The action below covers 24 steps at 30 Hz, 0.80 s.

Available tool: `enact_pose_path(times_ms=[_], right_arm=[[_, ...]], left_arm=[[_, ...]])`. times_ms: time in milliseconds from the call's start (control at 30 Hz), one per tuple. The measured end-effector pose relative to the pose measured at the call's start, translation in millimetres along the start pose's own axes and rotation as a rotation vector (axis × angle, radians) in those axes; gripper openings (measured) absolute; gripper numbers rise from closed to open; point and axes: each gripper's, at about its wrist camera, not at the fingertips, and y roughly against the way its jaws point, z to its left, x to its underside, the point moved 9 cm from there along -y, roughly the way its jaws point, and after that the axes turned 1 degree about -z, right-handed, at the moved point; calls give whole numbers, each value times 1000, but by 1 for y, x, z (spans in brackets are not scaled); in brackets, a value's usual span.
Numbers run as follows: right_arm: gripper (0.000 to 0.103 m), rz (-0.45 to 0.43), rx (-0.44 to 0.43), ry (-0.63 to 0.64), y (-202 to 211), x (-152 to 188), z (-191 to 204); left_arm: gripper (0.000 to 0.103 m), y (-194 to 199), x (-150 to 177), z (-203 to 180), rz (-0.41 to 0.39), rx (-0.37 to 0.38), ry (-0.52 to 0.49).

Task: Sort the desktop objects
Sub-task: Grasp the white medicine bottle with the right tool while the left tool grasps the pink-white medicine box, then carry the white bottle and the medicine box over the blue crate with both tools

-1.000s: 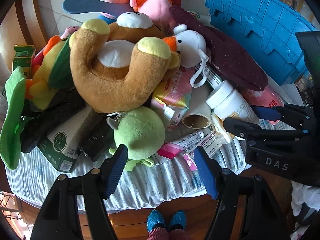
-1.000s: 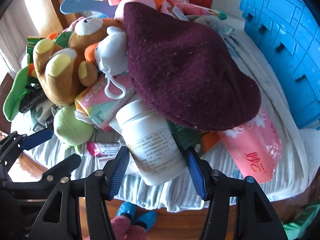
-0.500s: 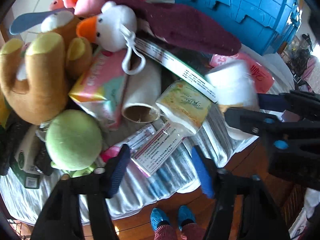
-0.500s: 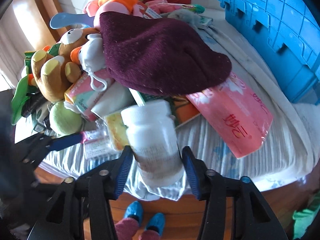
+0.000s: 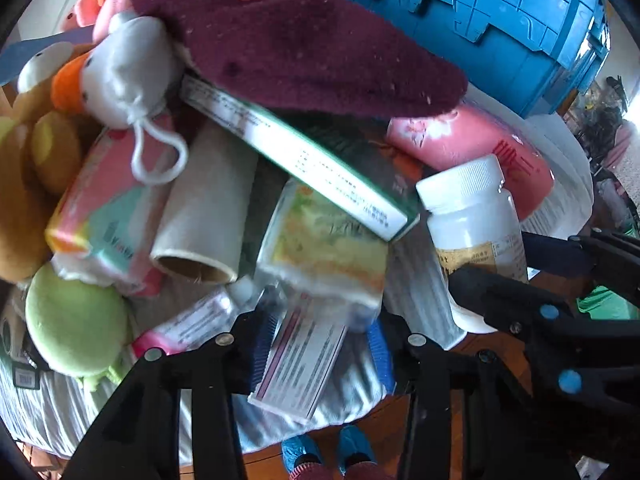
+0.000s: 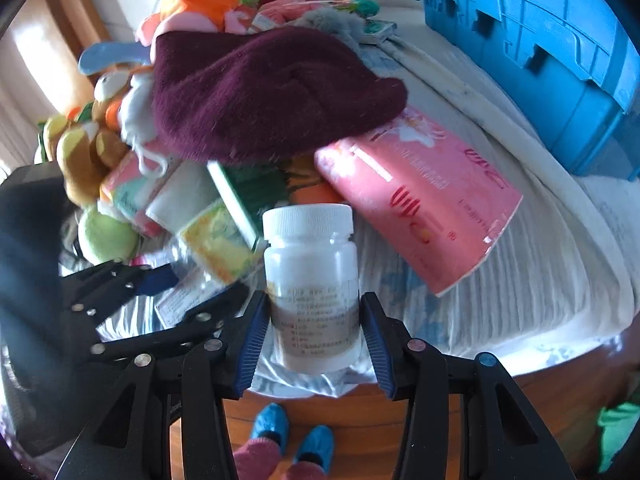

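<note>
A white pill bottle (image 6: 312, 280) with a screw cap is upright in my right gripper (image 6: 314, 340), whose blue pads press on its two sides; it hangs over the table's front edge. The left wrist view shows the same bottle (image 5: 472, 216) and right gripper (image 5: 520, 268) at the right. My left gripper (image 5: 320, 350) points down at a clear packet with a printed label (image 5: 300, 364) lying on the striped cloth (image 5: 412, 292). Its jaws are closing with the packet between them, and a strip of cloth still shows beside the right pad. A yellow-green pouch (image 5: 324, 252) lies just beyond.
A maroon knit hat (image 6: 260, 92) tops the pile, over a green-edged box (image 5: 300, 152), a cardboard tube (image 5: 204, 220), a pink tissue pack (image 6: 420, 200) and plush toys, including a green ball (image 5: 76, 320). A blue crate (image 6: 540, 40) stands at the back right. A person's blue shoe covers (image 6: 272, 420) show below.
My right gripper closed on the white bottle and lifted it off the pile toward the front edge. My left gripper moved right from the green plush to the labelled packet, and its jaws narrowed.
</note>
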Motion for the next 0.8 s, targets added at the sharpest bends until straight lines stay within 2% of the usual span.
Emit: enact_pose_path(times_ms=[200,267,400,433,533,700,800], right_arm=[[46,11,5,1,-7,0,-3],[46,9,5,-9,-12,-5,-7],[46,10,25,5,-9,-6,-2],[46,9,23,9,-6,-5,2],[46,-4,19,12,6,-1,17],[46,-49,12,32,34,-5,30],[46,-71,15,42,51,-12,38]], left_arm=[[39,5,4,8,9,2,-9],[30,10,8,9,3,-1,-20],[29,21,19,17,5,13,-2],[28,26,31,21,-4,11,4],[28,51,29,27,-52,-8,9],[27,102,10,35,-148,-26,10],[27,119,-5,41,-183,-44,24]])
